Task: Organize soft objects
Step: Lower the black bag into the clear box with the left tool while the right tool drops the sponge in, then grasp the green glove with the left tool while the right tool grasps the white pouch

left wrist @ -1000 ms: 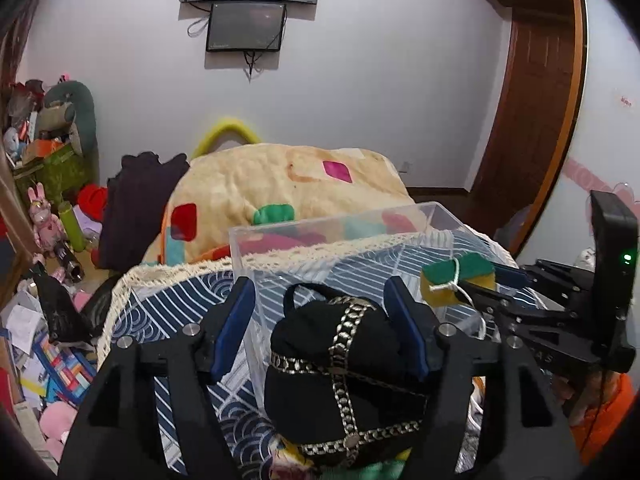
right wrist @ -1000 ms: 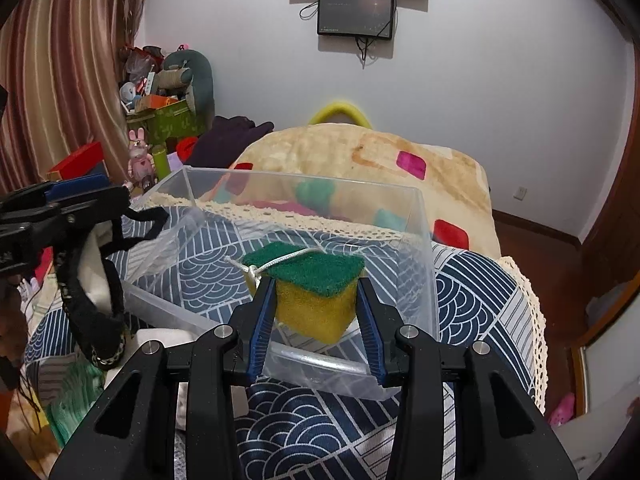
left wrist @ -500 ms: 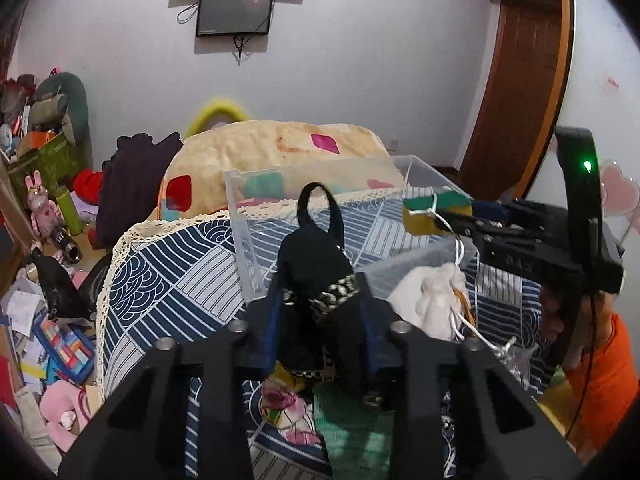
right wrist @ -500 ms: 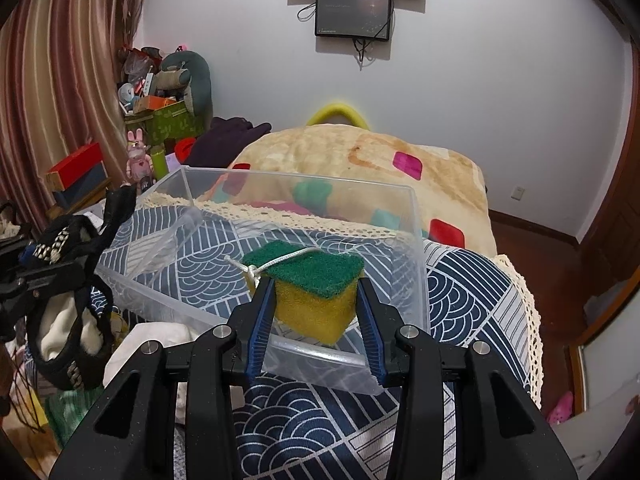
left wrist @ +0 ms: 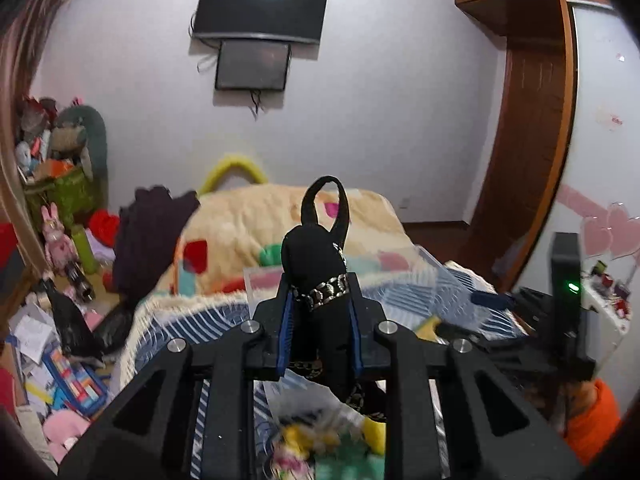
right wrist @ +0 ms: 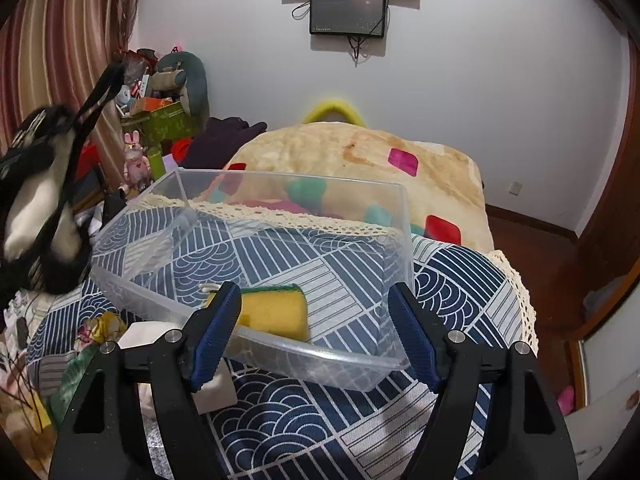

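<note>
Black pouch: clamped in left claw, held aloft left of clear bin; sponge inside; right claw spread apart.

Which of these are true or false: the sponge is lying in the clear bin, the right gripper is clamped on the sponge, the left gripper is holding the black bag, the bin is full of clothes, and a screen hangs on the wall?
1. The sponge lies inside the clear bin. True.
2. The right gripper is clamped on the sponge. False: its jaws stand wide open, with the sponge beside the left pad.
3. The left gripper holds the black bag. True.
4. The bin is full of clothes. False: only the sponge shows inside it.
5. A screen hangs on the wall. True.
</note>
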`<state>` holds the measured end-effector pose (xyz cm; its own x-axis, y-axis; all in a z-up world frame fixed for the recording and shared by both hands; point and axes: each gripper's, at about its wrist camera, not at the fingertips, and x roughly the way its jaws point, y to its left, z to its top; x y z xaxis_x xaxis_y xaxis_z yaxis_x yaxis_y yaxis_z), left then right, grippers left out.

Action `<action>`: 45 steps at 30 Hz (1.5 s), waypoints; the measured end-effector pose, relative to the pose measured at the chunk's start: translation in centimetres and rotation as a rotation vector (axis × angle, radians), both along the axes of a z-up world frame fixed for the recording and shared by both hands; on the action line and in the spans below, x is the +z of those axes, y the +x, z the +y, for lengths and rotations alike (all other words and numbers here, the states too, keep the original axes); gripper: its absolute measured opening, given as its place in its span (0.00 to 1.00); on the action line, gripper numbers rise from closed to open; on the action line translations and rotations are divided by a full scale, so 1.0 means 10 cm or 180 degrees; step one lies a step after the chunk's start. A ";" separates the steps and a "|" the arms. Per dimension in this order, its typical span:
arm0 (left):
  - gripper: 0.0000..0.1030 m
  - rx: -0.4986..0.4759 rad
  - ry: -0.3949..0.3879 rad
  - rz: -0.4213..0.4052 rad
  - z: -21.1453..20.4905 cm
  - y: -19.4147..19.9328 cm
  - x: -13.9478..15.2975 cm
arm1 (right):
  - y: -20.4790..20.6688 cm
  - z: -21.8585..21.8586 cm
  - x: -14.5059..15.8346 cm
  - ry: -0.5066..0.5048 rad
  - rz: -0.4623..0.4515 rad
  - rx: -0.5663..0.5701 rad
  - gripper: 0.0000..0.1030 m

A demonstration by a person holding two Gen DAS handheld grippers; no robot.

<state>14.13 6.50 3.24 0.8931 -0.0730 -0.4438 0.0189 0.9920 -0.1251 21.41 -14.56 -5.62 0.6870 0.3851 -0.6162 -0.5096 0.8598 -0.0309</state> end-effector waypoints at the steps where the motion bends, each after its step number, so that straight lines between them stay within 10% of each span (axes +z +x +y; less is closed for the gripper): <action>1: 0.22 0.0043 0.0055 -0.0021 -0.02 0.04 0.01 | -0.02 -0.01 0.01 0.0009 -0.0015 0.0000 0.71; 15: 0.26 0.0309 0.0307 0.0329 -0.15 0.53 -0.56 | -0.40 -0.11 0.17 0.0119 -0.0261 0.0113 0.77; 34: 0.89 0.0037 0.0265 0.0376 -0.24 0.11 -0.29 | -0.64 -0.08 0.20 0.0221 -0.0291 0.0229 0.79; 45: 0.97 0.0177 0.0008 0.0626 -0.05 -0.44 -0.67 | -0.91 -0.05 0.09 0.0186 -0.0257 0.0278 0.80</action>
<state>9.75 6.01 -3.48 0.7919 -0.0246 -0.6102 -0.0605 0.9911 -0.1184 12.29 -15.08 -4.73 0.6959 0.4792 -0.5349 -0.5804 0.8139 -0.0259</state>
